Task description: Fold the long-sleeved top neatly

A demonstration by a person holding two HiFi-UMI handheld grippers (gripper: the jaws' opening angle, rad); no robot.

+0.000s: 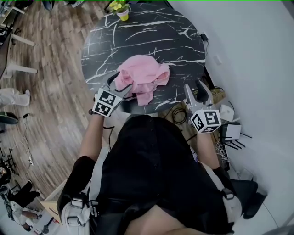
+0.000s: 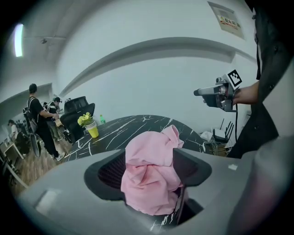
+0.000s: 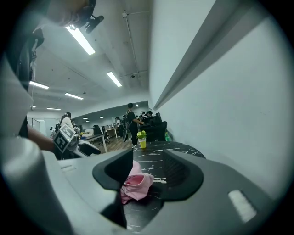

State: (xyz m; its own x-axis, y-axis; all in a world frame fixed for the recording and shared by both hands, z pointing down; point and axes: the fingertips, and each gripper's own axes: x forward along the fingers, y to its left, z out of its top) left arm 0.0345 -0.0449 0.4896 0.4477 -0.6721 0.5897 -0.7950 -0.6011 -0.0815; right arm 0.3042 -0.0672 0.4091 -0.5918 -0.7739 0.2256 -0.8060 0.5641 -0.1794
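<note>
A crumpled pink long-sleeved top (image 1: 142, 75) lies in a heap on the near part of a round black marble table (image 1: 138, 41). My left gripper (image 1: 120, 86) is at the heap's near left edge. In the left gripper view its jaws stand apart with the pink cloth (image 2: 149, 151) filling the gap between them, and I see no pad pressing it. My right gripper (image 1: 194, 87) hovers off the table's near right edge, open and empty. Its own view shows the top (image 3: 138, 183) lying ahead on the table beyond the jaws.
A yellow cup with a small plant (image 1: 121, 11) stands at the table's far edge. A white wall runs along the right, with routers and cables (image 1: 229, 131) on the floor below it. People stand by desks (image 2: 39, 119) in the office behind.
</note>
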